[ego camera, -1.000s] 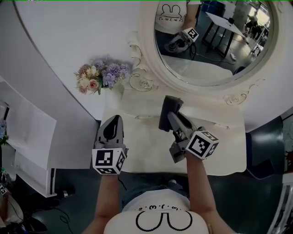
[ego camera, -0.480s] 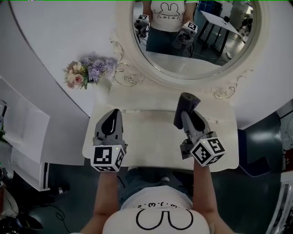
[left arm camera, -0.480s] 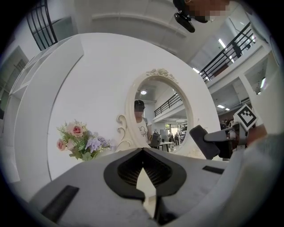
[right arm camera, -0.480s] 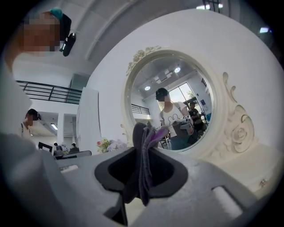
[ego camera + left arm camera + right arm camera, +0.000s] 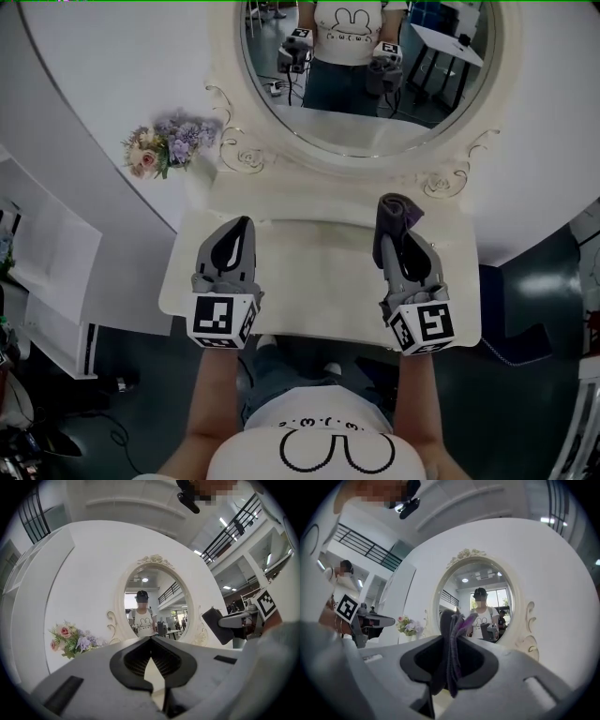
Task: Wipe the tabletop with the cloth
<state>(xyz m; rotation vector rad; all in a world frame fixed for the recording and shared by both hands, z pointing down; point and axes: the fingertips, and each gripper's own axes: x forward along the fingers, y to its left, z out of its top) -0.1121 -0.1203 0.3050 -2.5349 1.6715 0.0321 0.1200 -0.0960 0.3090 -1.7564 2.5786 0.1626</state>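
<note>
My right gripper [image 5: 396,217] is shut on a dark grey and purple cloth [image 5: 397,210]. It is over the right rear part of the cream tabletop [image 5: 309,277], near the mirror's base. In the right gripper view the folded cloth [image 5: 451,627] stands upright between the jaws of the right gripper [image 5: 452,641] and sticks out past them. Whether it touches the tabletop I cannot tell. My left gripper [image 5: 240,225] hovers over the left half of the table. In the left gripper view the left gripper [image 5: 151,639] is shut and holds nothing.
An oval mirror [image 5: 366,66] in an ornate cream frame rises behind the table and reflects the person. A bouquet of pink and purple flowers [image 5: 164,145] stands at the table's back left corner. White shelving [image 5: 47,272] is on the left, with dark floor around the table.
The right gripper has carried the cloth from the table's middle to its right rear part. The left gripper has stayed over the left side. The head view has shifted.
</note>
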